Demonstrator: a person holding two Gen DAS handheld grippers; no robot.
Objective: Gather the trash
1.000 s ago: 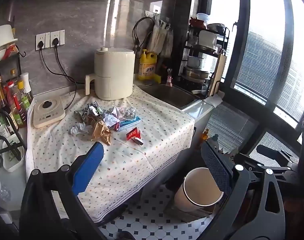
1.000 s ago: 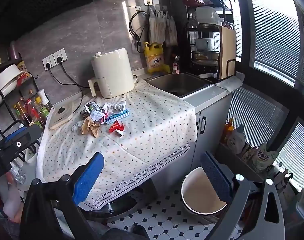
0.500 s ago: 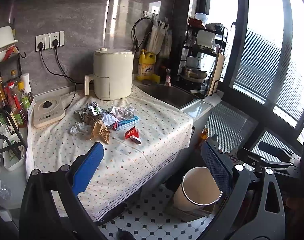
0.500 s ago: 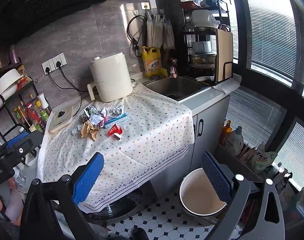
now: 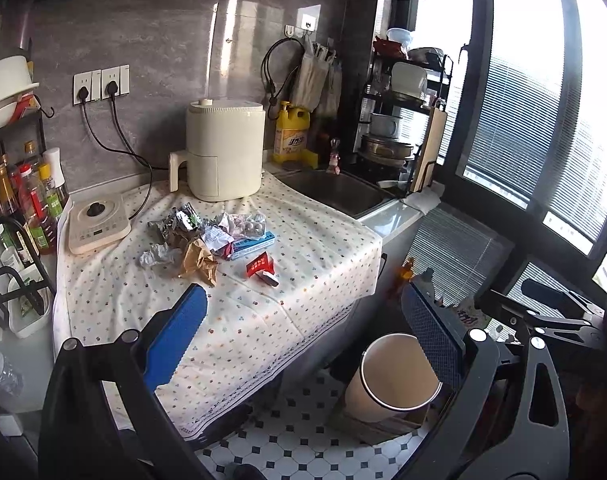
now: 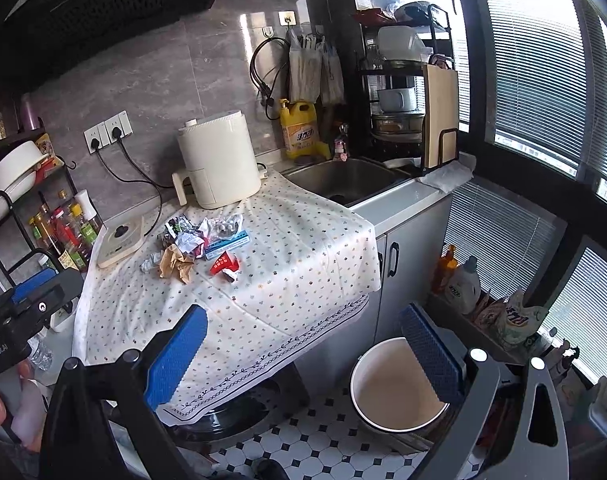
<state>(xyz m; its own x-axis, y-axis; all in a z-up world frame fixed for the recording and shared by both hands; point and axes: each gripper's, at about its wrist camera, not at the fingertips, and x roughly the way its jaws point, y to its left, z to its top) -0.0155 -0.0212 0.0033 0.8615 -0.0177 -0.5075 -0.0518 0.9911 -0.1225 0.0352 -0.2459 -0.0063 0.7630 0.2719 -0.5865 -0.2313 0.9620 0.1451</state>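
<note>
Flanking trash pile (image 5: 207, 236), air fryer (image 5: 223, 150), induction hob (image 5: 97, 224), bin (image 5: 395, 380) below

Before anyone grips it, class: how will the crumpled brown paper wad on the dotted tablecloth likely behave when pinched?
The crumpled brown paper wad looks light and should probably crush rather than resist. Its irregular creases suggest it will not roll. Loose flaps may slip free.

Kitchen interior. Grey stone-look wall (image 5: 143, 36) at the far side, fitted with sockets (image 5: 101, 84). Counter covered by a dotted cloth (image 6: 295, 264); steel sink (image 6: 351, 178) set to its right. Black-framed windows (image 6: 543, 92) with blinds on the right, daylight admitted. Floor (image 6: 315, 448) laid in white tiles with black insets. Grey cabinet (image 6: 411, 248) below the sink.
</note>
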